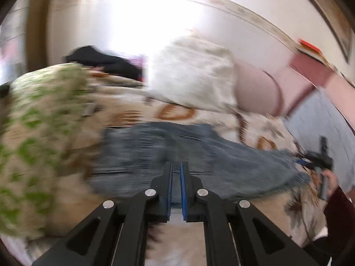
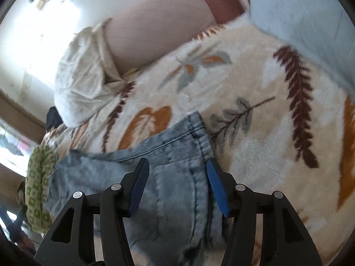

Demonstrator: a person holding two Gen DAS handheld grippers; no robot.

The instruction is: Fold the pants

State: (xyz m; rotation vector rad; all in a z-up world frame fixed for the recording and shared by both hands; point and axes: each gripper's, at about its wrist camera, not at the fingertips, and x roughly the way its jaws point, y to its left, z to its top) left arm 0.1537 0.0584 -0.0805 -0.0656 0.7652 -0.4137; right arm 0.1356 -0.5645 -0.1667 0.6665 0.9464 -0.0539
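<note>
Right hand-held gripper (image 2: 177,177) stands about half open astride the jeans' (image 2: 173,195) hem, pads not pressing; my left hand-held gripper (image 1: 176,177) is almost shut, and I see nothing clearly held. The jeans lie flat on a leaf-patterned blanket (image 2: 255,115) covering the bed. I judge a fold is starting: next, pinch that hem.
</note>
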